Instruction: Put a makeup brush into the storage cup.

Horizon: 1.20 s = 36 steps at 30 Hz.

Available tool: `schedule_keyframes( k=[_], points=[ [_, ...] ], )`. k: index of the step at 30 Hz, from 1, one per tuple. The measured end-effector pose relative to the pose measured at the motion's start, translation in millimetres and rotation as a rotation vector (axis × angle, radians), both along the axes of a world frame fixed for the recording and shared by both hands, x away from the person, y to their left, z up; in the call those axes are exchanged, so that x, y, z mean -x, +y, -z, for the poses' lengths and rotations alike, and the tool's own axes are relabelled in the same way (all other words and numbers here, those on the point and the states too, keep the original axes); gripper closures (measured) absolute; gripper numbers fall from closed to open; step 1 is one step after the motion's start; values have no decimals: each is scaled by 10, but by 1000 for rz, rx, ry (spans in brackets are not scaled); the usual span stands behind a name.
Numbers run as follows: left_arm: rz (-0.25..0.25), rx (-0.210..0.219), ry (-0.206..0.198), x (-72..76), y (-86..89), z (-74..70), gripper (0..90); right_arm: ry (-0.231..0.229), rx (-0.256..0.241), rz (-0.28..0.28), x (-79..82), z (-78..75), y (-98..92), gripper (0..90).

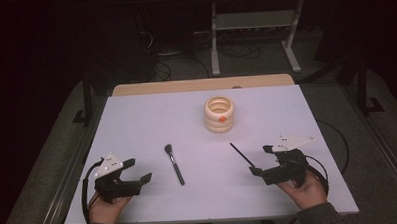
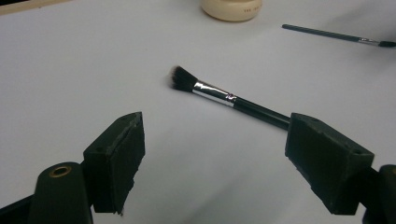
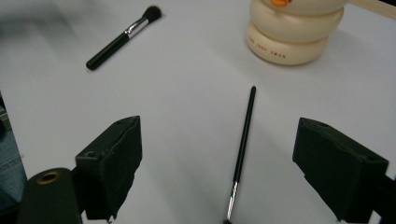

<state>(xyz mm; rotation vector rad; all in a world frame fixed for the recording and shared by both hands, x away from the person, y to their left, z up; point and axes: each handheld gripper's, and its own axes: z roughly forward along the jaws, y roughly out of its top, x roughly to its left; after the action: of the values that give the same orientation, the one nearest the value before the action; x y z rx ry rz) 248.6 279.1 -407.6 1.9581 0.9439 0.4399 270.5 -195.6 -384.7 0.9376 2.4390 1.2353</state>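
Two grippers, left (image 1: 138, 170) and right (image 1: 258, 160), jaws wide, empty, frame bottom; fluffy black makeup brush (image 1: 174, 164), thin black brush (image 1: 242, 154) between; bare white table (image 1: 146, 119) around.

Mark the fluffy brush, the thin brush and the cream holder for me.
fluffy brush (image 2: 219, 93): left gripper view, on its silver ferrule.
thin brush (image 3: 244, 135): right gripper view, midway along its black handle.
cream holder (image 1: 220, 122): high view, on its front wall below the orange spot.
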Motion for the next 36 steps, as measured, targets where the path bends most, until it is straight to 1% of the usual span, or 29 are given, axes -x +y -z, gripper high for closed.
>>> schedule_keyframes(
  k=[4,6,7,8,11,12,13,15,16,17,18,20,21,23,30,36],
  points=[
    [3,-3,-2,-5,7,0,195,40,1,-13,-76,-95,127,196],
    [-1,0,3,1,7,-1,195,51,10,-26,-122,-145,208,189],
    [-3,2,3,3,7,-4,195,51,10,-26,-122,-145,208,189],
    [0,1,4,5,10,-8,195,59,8,-41,-153,-198,292,195],
    [-5,6,-1,12,1,-14,195,40,24,-65,-197,-259,413,195],
    [-8,16,-2,13,-5,-18,195,40,25,-66,-204,-280,452,192],
    [-5,15,-2,14,-3,-25,195,29,27,-69,-222,-289,488,192],
    [-4,16,-6,20,-5,-30,195,49,25,-79,-250,-307,572,189],
    [9,-4,-10,16,4,-36,195,53,32,-83,-259,-315,615,189],
    [9,-4,-10,16,4,-36,195,53,38,-91,-266,-323,658,190],
    [3,10,-10,18,-7,-31,195,53,46,-102,-276,-330,694,193],
    [5,9,-11,15,-5,-33,195,56,51,-101,-283,-337,730,193],
    [4,18,-12,14,-9,-29,195,66,56,-110,-313,-350,786,200],
    [8,10,-17,14,-11,-31,194,71,58,-102,-339,-367,829,212],
    [7,13,-19,19,-5,-41,195,91,36,-100,-431,-392,946,238],
    [8,13,-22,23,-6,-49,195,93,45,-110,-500,-436,1081,251]
  ],
)
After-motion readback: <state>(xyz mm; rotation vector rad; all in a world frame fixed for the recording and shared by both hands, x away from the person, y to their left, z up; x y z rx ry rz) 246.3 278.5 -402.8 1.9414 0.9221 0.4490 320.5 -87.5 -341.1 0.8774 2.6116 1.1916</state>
